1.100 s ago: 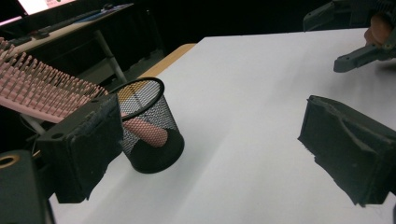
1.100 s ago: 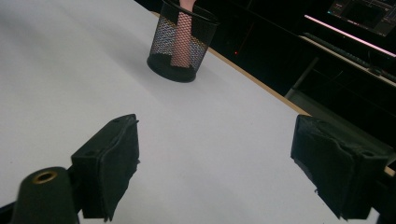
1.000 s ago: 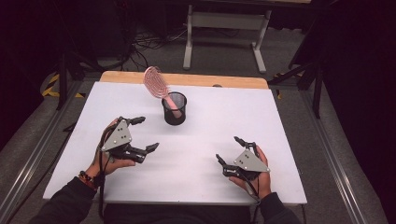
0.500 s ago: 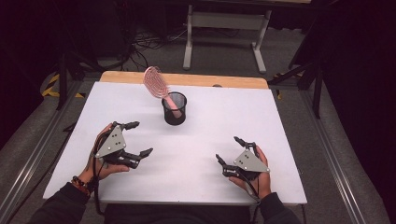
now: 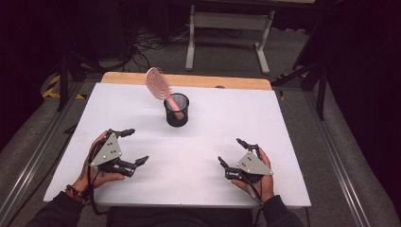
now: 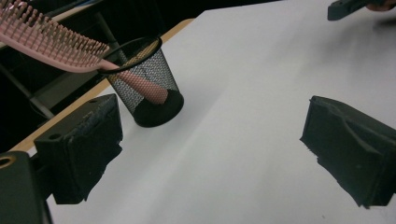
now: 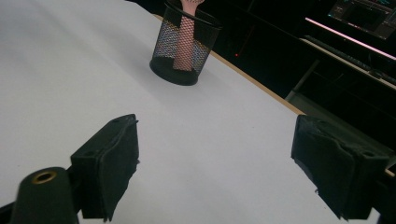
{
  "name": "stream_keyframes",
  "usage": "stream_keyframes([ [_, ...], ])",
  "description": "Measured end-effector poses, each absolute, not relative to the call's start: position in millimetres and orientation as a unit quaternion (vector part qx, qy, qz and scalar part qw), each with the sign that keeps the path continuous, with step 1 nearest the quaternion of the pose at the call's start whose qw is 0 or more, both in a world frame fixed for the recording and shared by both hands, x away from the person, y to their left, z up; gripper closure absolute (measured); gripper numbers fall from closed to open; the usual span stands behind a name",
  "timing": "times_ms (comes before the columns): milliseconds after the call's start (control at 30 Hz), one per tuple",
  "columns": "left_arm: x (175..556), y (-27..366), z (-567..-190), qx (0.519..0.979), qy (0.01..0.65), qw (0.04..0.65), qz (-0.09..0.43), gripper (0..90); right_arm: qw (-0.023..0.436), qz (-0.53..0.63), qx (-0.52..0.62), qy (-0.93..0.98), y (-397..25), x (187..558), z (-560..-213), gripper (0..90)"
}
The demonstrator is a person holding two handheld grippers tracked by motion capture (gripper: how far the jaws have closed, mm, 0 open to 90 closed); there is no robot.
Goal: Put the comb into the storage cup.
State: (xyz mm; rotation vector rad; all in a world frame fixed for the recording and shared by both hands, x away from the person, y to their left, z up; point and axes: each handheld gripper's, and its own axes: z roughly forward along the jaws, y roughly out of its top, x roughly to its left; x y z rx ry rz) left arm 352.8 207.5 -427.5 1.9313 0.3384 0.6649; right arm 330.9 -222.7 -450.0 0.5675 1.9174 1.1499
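A black mesh cup [image 5: 176, 110] stands upright near the back middle of the white table [image 5: 222, 123]. A pink hairbrush [image 5: 158, 84] stands handle-down in it, its head leaning out to the back left. The cup [image 6: 148, 84] and brush [image 6: 44, 43] sit ahead of my left gripper; the cup [image 7: 184, 43] is far ahead of my right one. My left gripper [image 5: 131, 147] rests open at the front left, empty. At the front right my right gripper [image 5: 231, 153] is open and empty too.
A wooden strip [image 5: 189, 80] runs along the table's far edge. Beyond it stand a metal frame's legs [image 5: 191, 42] and cables on the floor. Dark stands flank the table on both sides.
My left gripper has drawn back toward the front left, away from the cup. The right gripper, the cup and the brush have stayed where they were.
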Motion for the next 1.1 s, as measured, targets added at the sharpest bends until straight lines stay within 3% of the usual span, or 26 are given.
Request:
stream_keyframes([
  [467, 349, 227, -457, 0.812, 0.159, 0.489, 0.275, 4.8, 0.405, 0.457, 0.225, 0.759, -224, 331, -450, 15.4],
  [1100, 346, 249, -471, 0.793, 0.220, 0.511, 0.249, 4.7, 0.392, 0.470, 0.229, 0.757, -226, 330, -451, 12.5],
])
